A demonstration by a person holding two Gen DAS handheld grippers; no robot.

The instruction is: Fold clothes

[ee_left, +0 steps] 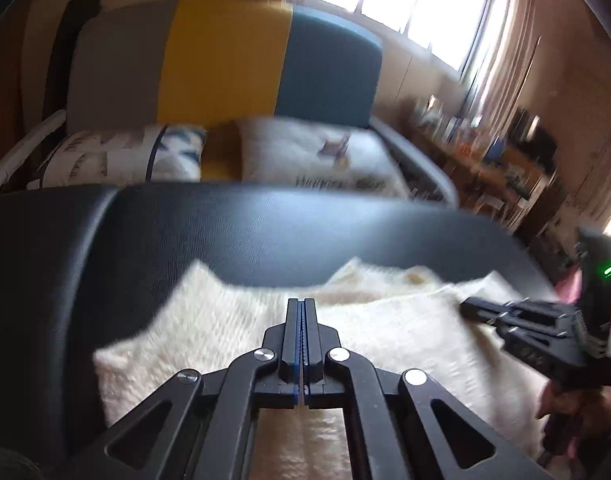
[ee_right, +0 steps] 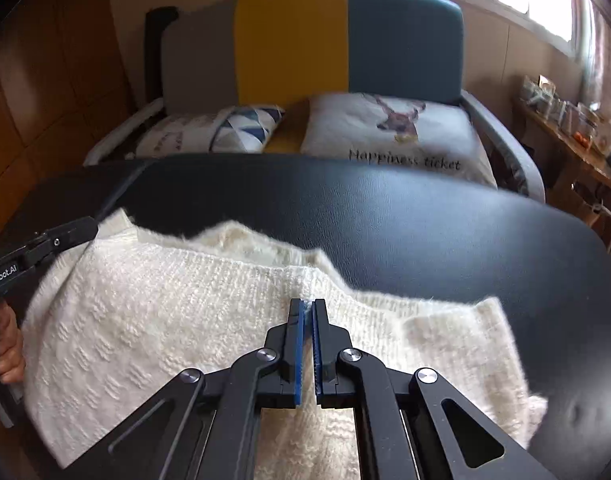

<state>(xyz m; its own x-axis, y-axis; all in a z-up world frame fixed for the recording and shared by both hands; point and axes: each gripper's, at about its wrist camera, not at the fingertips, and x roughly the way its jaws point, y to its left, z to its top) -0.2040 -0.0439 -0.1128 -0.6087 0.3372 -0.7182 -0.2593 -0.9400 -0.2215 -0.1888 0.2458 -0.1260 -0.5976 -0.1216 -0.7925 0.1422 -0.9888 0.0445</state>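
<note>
A cream knitted sweater (ee_left: 209, 320) lies on a black padded table (ee_left: 225, 232); it also shows in the right wrist view (ee_right: 145, 320). My left gripper (ee_left: 301, 308) is shut above the sweater, jaws pressed together with nothing visible between the tips. My right gripper (ee_right: 307, 308) is shut on a fold of the sweater, with cream fibres between the blue pads. The right gripper also shows at the right edge of the left wrist view (ee_left: 471, 304), low on the sweater. The left gripper shows at the left of the right wrist view (ee_right: 87, 226).
Behind the table (ee_right: 425, 220) stands a sofa (ee_right: 345, 40) with grey, yellow and blue back panels and two printed cushions (ee_right: 393, 132). A cluttered wooden shelf (ee_right: 577, 128) runs under the window at the right. A wooden wall is at the left.
</note>
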